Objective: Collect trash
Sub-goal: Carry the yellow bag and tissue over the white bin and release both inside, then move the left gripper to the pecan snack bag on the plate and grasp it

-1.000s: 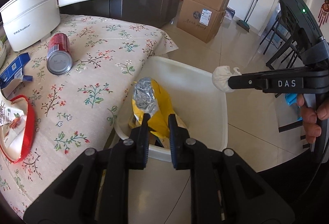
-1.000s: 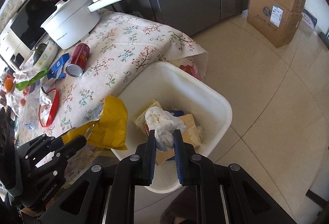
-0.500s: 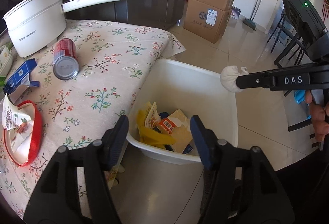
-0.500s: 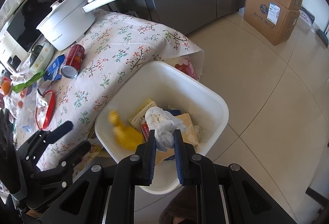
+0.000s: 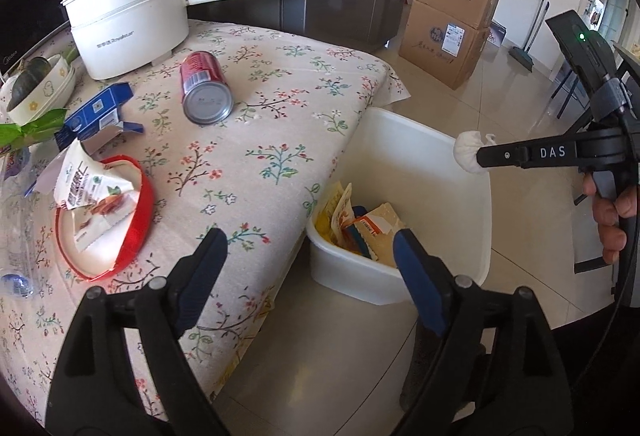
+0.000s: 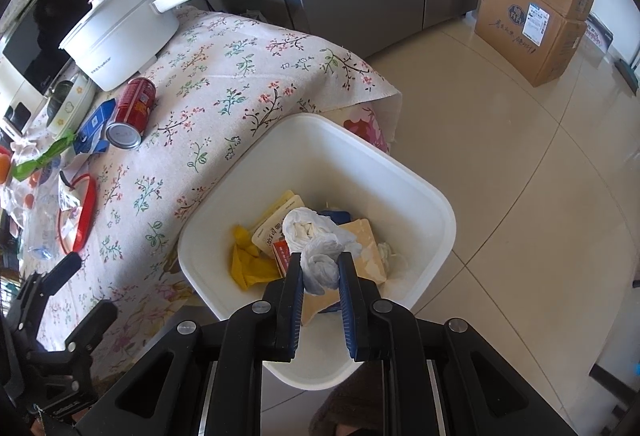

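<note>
The white bin point(image 6: 424, 191) on the floor against the table's edge already holds a fair heap: a crumpled yellow wrapper point(image 6: 246, 262) at lower left of its inside, flat snack packets point(image 6: 276, 228) and a wad of white tissue point(image 6: 392, 256). The left gripper point(image 5: 306, 250) has just been opening and stands spread wide with nothing between its fingers, low in the left wrist view over the table's corner. The right gripper point(image 6: 320, 274) hangs above the bin, near the middle of its own view, its jaws pinching a balled white tissue point(image 6: 318, 266) that is not yet let go; in the left view that ball shows at the right of the frame, at the tip of the black tongs. So I'd say the job is perhaps halfway. Left on the flowered tablecloth point(image 5: 280, 107), toward the upper left, are a red can point(image 5: 204, 87) lying on its side, a torn blue carton point(image 5: 98, 111), a green wrapper point(image 5: 28, 127) at the far left edge and an opened snack bag point(image 5: 94, 195) lying on a red ring point(image 5: 140, 220). The white pot point(image 5: 128, 31) behind them looks like kitchenware, not rubbish.
</note>
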`<action>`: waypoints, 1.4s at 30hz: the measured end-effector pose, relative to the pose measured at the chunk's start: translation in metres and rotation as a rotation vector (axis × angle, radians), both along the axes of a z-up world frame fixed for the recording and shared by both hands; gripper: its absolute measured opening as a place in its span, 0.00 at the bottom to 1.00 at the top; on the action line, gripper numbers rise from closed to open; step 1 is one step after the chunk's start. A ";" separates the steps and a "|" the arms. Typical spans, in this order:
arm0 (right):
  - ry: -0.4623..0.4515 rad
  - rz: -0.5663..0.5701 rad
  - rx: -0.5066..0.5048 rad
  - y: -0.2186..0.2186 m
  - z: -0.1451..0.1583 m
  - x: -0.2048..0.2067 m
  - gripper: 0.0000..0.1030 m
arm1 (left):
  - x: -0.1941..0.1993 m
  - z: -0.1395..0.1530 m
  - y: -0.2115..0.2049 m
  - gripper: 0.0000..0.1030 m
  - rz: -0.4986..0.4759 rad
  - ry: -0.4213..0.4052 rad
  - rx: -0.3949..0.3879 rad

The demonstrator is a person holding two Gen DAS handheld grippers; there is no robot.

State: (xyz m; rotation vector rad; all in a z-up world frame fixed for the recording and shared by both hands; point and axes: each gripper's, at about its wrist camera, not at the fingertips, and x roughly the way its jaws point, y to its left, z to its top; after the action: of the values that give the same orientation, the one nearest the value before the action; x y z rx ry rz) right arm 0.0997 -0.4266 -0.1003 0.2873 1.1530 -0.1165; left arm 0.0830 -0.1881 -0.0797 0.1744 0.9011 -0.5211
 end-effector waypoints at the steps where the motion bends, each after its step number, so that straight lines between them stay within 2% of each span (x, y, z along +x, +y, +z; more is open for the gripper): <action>1: 0.004 -0.001 -0.002 0.001 -0.001 0.002 0.17 | 0.000 0.000 0.002 0.83 0.003 0.000 0.005; 7: 0.001 -0.014 -0.004 0.003 0.000 0.009 0.20 | -0.002 0.004 0.017 0.84 0.023 -0.010 0.028; 8: -0.004 -0.017 -0.002 0.003 0.001 0.010 0.23 | -0.002 0.004 0.019 0.85 0.027 -0.011 0.031; 9: -0.008 -0.022 0.002 0.003 0.002 0.010 0.27 | -0.002 0.005 0.021 0.86 0.031 -0.012 0.033; 11: -0.020 -0.040 0.011 0.003 0.005 0.010 0.52 | -0.002 0.006 0.025 0.88 0.041 -0.013 0.034; 12: -0.032 -0.044 0.019 0.003 0.007 0.010 0.55 | -0.002 0.006 0.027 0.89 0.044 -0.014 0.034; 24: -0.055 -0.009 0.007 0.023 0.020 0.014 0.60 | 0.005 0.012 0.051 0.89 0.098 -0.001 0.022; 33: -0.075 0.040 -0.021 0.045 0.031 0.019 0.68 | 0.028 0.018 0.084 0.89 0.154 0.014 -0.007; 42: -0.096 0.109 -0.019 0.077 0.043 0.031 0.73 | 0.066 0.009 0.123 0.89 0.294 0.087 -0.106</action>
State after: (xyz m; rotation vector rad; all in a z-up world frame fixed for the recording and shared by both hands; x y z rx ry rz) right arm 0.1303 -0.3493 -0.0577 0.2101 1.0696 -0.0175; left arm 0.1494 -0.0651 -0.0704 -0.0774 0.9625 -0.3035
